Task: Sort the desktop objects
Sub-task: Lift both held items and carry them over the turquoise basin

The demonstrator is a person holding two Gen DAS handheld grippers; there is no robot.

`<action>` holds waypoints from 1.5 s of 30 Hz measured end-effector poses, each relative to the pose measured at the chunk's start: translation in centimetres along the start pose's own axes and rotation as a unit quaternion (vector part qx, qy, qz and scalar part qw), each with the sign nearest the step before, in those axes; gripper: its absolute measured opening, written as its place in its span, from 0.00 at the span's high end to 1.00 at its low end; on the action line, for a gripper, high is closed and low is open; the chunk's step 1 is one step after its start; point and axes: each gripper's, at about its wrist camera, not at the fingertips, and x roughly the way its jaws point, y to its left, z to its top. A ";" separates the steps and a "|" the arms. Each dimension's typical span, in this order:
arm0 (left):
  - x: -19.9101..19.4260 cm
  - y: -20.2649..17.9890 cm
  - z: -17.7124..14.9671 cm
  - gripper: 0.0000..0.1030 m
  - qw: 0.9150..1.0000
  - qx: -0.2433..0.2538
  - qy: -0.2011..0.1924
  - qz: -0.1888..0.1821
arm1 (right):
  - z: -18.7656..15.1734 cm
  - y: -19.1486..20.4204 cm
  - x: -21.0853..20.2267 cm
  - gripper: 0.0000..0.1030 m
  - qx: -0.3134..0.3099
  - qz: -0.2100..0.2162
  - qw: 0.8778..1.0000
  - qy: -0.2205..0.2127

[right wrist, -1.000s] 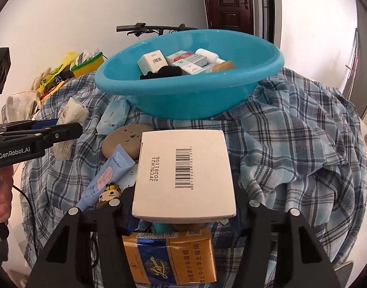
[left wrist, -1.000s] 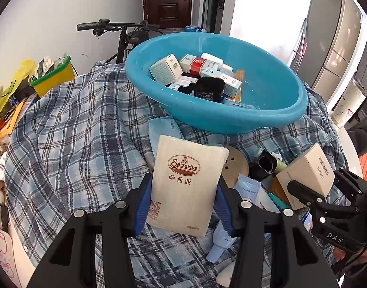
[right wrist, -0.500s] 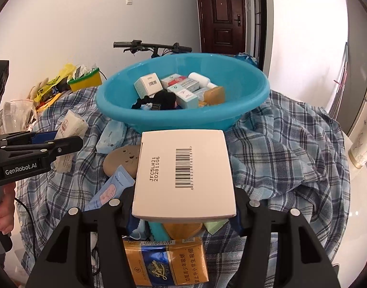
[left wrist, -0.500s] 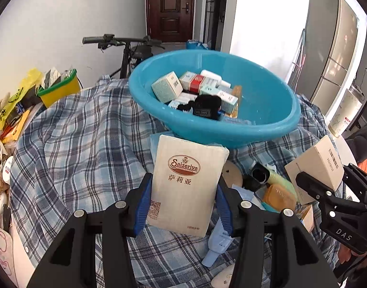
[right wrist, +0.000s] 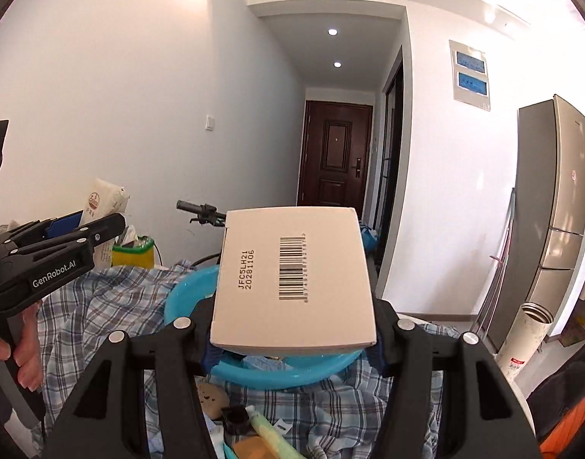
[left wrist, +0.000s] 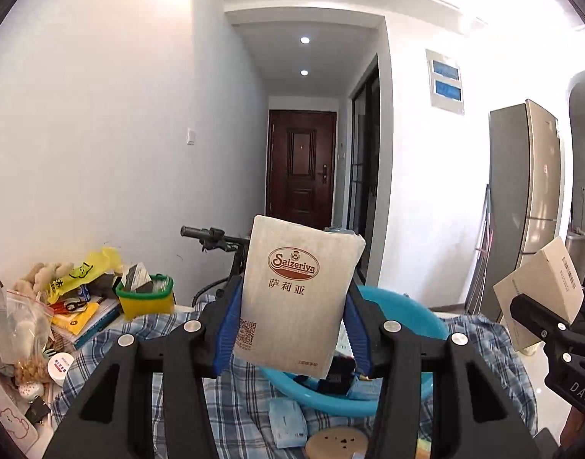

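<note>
Both pairs of fingers are clamped on cargo. My left gripper (left wrist: 292, 325) pinches a beige Saizeriya packet (left wrist: 296, 294) by its two long edges, blue pads (left wrist: 226, 329) pressed flat against them; the packet stands upright and leans slightly, most of it sticking out past the fingertips. My right gripper (right wrist: 292, 344) grips a white barcode box (right wrist: 292, 279) by its sides, with its barcoded face turned up toward the camera. Below and just beyond both loads sits the blue basin (left wrist: 403, 306) on the plaid cloth (left wrist: 250, 394), holding a few small items. A bicycle handlebar (left wrist: 204, 234) shows behind the packet.
</note>
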 end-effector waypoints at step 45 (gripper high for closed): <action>9.8 -0.5 1.8 0.50 0.998 -0.034 0.027 -0.040 | 3.8 -2.1 6.7 0.44 0.024 0.012 1.000 -0.012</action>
